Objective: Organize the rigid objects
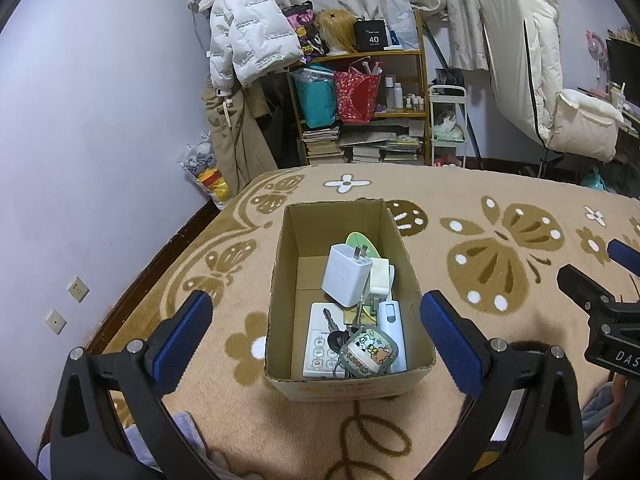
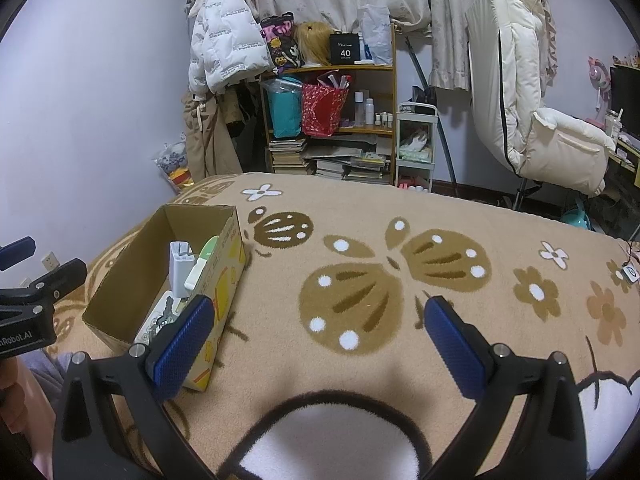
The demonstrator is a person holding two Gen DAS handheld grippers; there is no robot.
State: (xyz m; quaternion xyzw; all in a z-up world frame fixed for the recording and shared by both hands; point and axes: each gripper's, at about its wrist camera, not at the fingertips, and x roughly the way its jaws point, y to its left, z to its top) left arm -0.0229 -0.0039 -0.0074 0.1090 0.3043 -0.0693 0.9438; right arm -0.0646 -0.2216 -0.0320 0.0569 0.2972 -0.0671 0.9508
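An open cardboard box (image 1: pixel 280 280) (image 2: pixel 132 280) sits on the patterned blanket. Inside lie a white charger plug (image 1: pixel 347 276) (image 2: pixel 179 270), a cream adapter (image 1: pixel 380 278), a white remote (image 1: pixel 318 346), keys (image 1: pixel 334 328), a cartoon-print case (image 1: pixel 370 350) and a green oval piece (image 1: pixel 360 242). My left gripper (image 1: pixel 316 334) is open, its blue fingers astride the box's near end with nothing held. My right gripper (image 2: pixel 318 338) is open and empty over the bare blanket, right of the box. Each gripper shows at the edge of the other's view.
The beige butterfly blanket (image 2: pixel 360 280) covers the bed. Beyond it stand a wooden shelf (image 1: pixel 400 80) with bags and books, a hanging white jacket (image 1: pixel 248 36) and a padded chair (image 2: pixel 560 140). A small device (image 2: pixel 630 272) lies at the far right edge of the blanket.
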